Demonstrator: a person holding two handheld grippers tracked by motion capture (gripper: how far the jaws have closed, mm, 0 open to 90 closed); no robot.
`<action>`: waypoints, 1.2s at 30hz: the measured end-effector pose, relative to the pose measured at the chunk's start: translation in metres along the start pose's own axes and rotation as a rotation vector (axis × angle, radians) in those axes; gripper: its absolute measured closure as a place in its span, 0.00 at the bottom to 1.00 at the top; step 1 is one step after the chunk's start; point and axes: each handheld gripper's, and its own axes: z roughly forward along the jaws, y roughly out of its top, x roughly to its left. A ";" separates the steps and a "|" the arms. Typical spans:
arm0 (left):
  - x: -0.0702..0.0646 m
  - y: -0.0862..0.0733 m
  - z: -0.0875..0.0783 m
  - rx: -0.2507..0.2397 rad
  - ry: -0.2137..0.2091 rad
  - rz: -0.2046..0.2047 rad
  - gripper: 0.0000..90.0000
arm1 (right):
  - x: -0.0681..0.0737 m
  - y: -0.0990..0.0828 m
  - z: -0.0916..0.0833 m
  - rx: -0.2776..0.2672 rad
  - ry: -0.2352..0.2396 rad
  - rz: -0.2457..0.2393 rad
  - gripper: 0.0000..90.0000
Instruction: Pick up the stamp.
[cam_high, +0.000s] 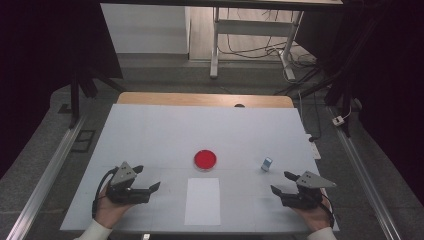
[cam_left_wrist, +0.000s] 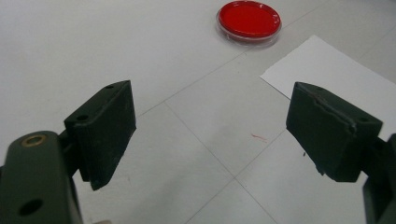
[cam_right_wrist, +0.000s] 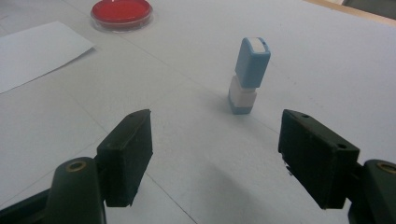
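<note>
A round red ink pad (cam_high: 205, 159) lies at the middle of the white table (cam_high: 150, 135); a white sheet of paper (cam_high: 202, 200) lies just in front of it. A small blue and white stamp (cam_high: 267, 164) stands upright to the right of the pad. My left gripper (cam_high: 146, 178) rests at the front left, open, nothing between its jaws, left of the paper. My right gripper (cam_high: 283, 182) rests at the front right, open and empty, a little in front of the stamp. The left gripper view has the ink pad (cam_left_wrist: 249, 20) and paper (cam_left_wrist: 336, 79) ahead; the right gripper view has the stamp (cam_right_wrist: 249, 74) ahead between the jaws.
A wooden edge (cam_high: 205, 99) runs along the table's far side. Beyond it stand a metal frame (cam_high: 255, 35) and loose cables on the floor. Metal rails (cam_high: 45, 180) flank the table on both sides.
</note>
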 end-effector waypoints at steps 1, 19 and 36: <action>0.000 0.000 0.001 0.001 0.000 0.000 0.18 | 0.000 0.000 0.000 0.000 -0.001 0.001 0.29; 0.001 -0.001 0.001 0.006 0.006 0.000 0.18 | -0.001 0.003 -0.001 -0.019 -0.009 0.007 0.30; 0.002 -0.001 0.003 0.019 -0.001 0.000 0.18 | -0.003 0.017 -0.004 -0.025 -0.026 0.004 0.31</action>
